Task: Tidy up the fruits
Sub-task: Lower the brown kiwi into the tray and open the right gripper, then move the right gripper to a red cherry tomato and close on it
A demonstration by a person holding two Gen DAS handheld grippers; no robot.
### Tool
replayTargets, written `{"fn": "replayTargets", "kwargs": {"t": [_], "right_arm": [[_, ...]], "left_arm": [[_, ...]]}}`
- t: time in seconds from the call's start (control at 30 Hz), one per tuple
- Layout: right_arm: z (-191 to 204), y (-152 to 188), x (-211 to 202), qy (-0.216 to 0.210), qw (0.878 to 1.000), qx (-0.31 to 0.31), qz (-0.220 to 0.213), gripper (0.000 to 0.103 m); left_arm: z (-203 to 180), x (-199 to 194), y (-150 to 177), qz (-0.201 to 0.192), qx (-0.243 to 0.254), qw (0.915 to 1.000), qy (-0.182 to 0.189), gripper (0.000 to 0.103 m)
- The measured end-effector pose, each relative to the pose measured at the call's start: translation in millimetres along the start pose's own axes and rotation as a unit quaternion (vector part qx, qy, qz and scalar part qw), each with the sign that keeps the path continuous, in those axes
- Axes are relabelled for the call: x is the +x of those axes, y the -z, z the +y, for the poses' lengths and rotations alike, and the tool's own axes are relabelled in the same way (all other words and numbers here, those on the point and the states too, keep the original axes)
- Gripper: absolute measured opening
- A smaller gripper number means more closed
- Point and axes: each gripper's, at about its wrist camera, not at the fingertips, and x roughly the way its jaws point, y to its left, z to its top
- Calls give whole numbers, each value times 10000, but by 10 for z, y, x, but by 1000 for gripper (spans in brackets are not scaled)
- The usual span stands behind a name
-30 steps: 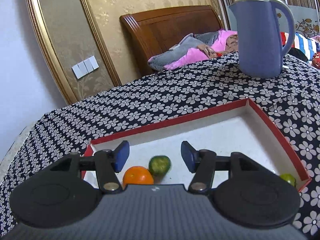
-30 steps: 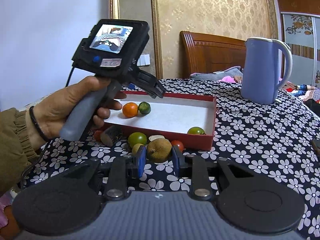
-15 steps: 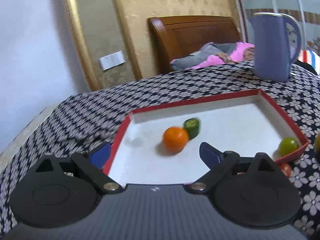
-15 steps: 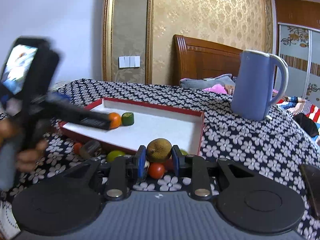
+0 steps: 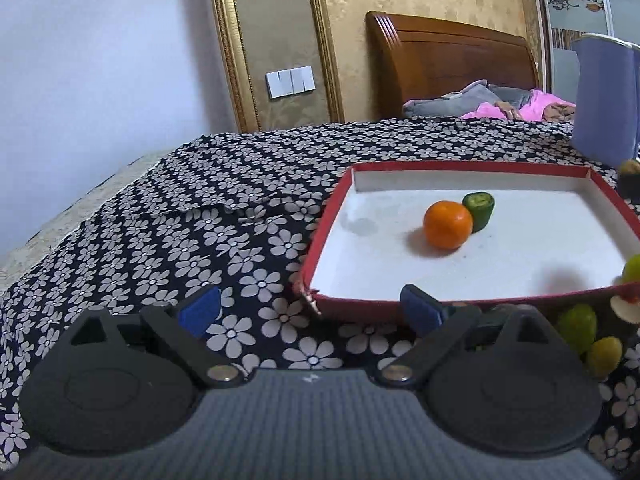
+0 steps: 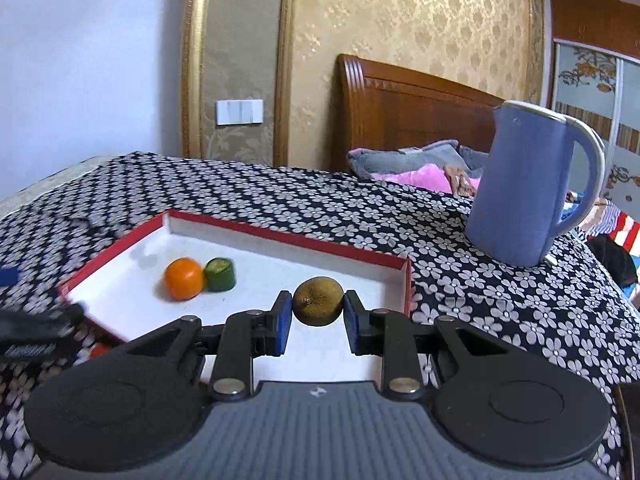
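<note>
Cloth [image 5: 168,240] lies bare at nine o'clock of our red box [image 5: 320,236]. Our left gripper [image 5: 310,310] hangs spread wide and holding nothing, outside the box's near corner. Inside, an orange [image 6: 184,279] touches a green fruit [image 6: 219,274], with white floor free at three o'clock. Our right gripper [image 6: 318,316] pinches a brown kiwi [image 6: 318,301] over that free floor. A blue kettle [image 6: 524,188] stands at two o'clock.

Blue kettle [image 6: 528,184] on floral tablecloth [image 6: 460,236]; wooden headboard [image 6: 408,100] behind.
</note>
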Motion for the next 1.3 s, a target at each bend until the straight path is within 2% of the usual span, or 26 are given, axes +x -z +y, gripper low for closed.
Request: {"fn": "replayTargets", "kwargs": {"t": [0.4,0.47,0.53,0.67,0.93,1.03,1.17,1.3], "right_arm": [[-103,-93,687,401,9977,442,316,28],[-126,-77,762,422,9968,508,447,45],[-131,-43,749,460,9962,575,463,52],[-104,26,511,458,9970,520,344,53],[-149,343,-395,40,9962,824,-271,54],[-120,521,-655,-73,9946,931,-460,65],[-35,760,-851,61,9949,873,-505,65],[71,924,-883,145,9975,587,-376,65]], "left_arm": [[31,38,95,120,16,9999,-50,97],[31,43,101,104,20,9999,-74,97],[37,39,113,74,27,9999,-123,98],[38,50,141,95,14,9998,-153,99],[192,56,145,108,-486,9988,-18,100],[249,40,154,71,-658,9977,141,100],[360,7,178,-15,-972,9943,448,101],[432,45,186,111,-1199,9913,536,101]]}}
